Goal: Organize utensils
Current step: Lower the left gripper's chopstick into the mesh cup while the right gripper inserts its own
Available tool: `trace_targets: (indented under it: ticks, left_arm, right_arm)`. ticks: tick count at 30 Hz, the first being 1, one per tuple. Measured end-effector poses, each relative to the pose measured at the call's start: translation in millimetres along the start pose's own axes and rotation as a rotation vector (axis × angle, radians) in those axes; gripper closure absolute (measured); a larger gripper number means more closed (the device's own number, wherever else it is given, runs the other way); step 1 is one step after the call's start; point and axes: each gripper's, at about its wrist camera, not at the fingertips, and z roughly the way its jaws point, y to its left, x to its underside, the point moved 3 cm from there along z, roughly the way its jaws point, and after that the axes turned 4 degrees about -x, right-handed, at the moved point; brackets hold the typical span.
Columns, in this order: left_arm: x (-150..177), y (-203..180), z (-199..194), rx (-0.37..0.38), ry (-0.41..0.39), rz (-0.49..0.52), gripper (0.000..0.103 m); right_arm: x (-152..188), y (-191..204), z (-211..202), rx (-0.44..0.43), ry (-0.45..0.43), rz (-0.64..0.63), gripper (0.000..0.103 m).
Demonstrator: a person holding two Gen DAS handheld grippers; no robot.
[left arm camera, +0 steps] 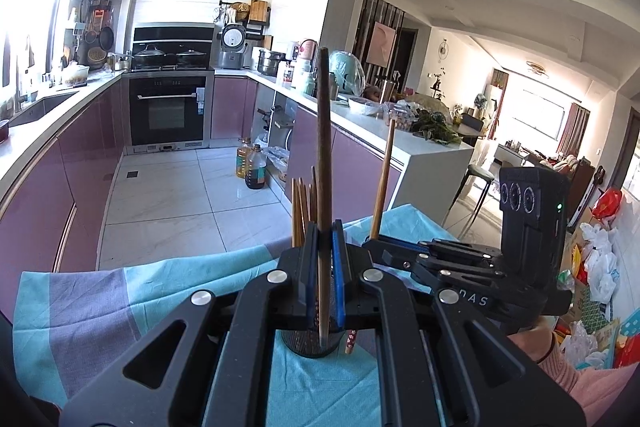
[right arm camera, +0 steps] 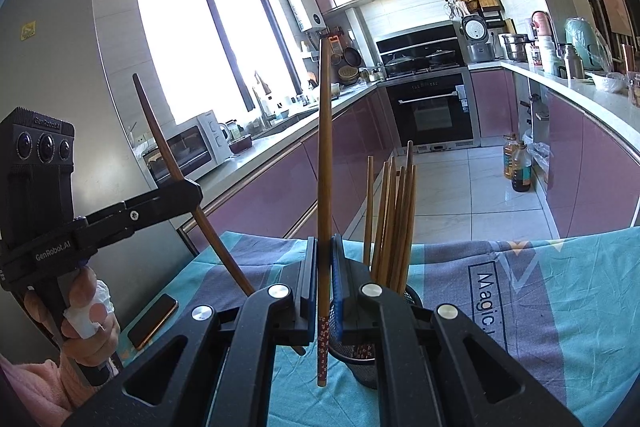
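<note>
In the left wrist view, a teal and grey cloth [left arm camera: 120,291] covers the table across the lower left of the frame. At centre the left gripper [left arm camera: 325,267] is clamped tight, its blue pads pinching a dark brown chopstick [left arm camera: 323,131] that stands nearly upright and rises to mid-frame. Its lower end reaches down to a black mesh holder [left arm camera: 310,345] at lower centre, which sits on the cloth just under the jaws. A bunch of lighter chopsticks [left arm camera: 301,207] sticks up just left of the jaws. Right of centre, the right gripper [left arm camera: 374,242] comes in from the right edge, closed on a lighter brown chopstick [left arm camera: 383,179] that leans slightly right; a red patterned tip (the same stick, it seems) shows below beside the holder. The right hand [left arm camera: 532,337], in a pink sleeve, grips the handle at lower right.

In the right wrist view, the left hand [right arm camera: 86,323] sits at lower left, with the left gripper shut on the dark chopstick, which slants from upper left down toward centre. A phone [right arm camera: 154,319] lies on the cloth at lower left. At centre the right gripper holds its chopstick upright between closed pads, the patterned end hanging free just left of the holder. Right of it, the bunch stands in the holder, fanned slightly
</note>
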Motion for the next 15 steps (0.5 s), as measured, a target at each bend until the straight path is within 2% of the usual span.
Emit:
trace_targets:
  ticks: [15]
  left_arm:
    - [-1.9, -3.3, -10.5, 0.002, -0.014, 0.012, 0.096]
  right_arm:
    - [-8.1, -2.7, -3.6, 0.003, -0.018, -0.001, 0.097]
